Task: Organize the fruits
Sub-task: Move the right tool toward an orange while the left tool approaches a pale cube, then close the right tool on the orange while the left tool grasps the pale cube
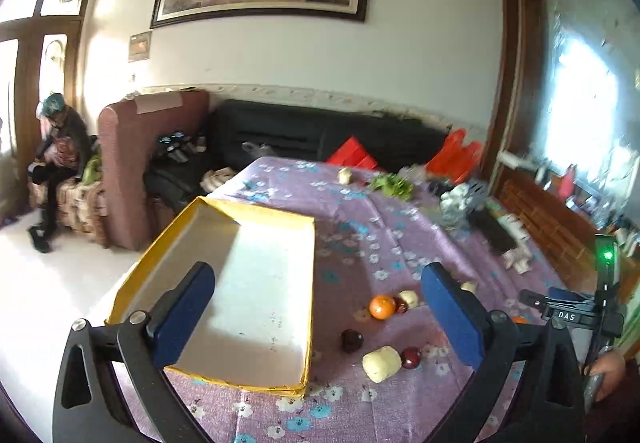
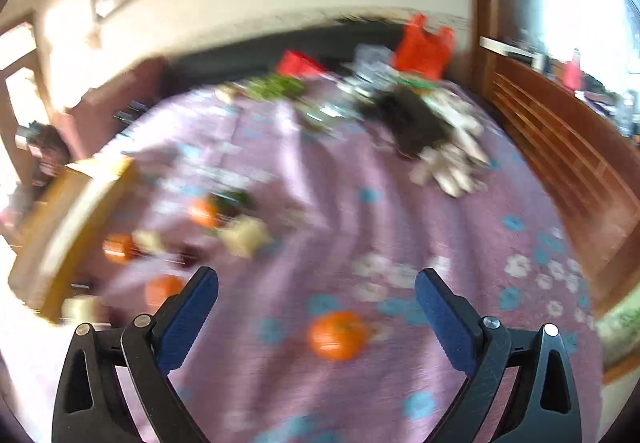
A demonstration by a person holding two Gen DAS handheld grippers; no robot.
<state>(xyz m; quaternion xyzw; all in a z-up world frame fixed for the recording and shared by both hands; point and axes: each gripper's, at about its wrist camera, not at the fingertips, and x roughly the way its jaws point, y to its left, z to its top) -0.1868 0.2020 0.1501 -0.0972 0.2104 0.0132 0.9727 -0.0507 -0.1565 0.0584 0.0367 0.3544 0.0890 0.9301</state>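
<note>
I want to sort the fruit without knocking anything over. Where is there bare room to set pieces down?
The yellow box has a bare white floor. Bare cloth also lies between the box and the greens. It is crowded right of the box, around the orange, the dark fruits and the pale piece.

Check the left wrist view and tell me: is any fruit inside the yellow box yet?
No. The yellow cardboard box shows only its bare white floor, while the round orange tangerine sits outside on the purple floral tablecloth.
</note>
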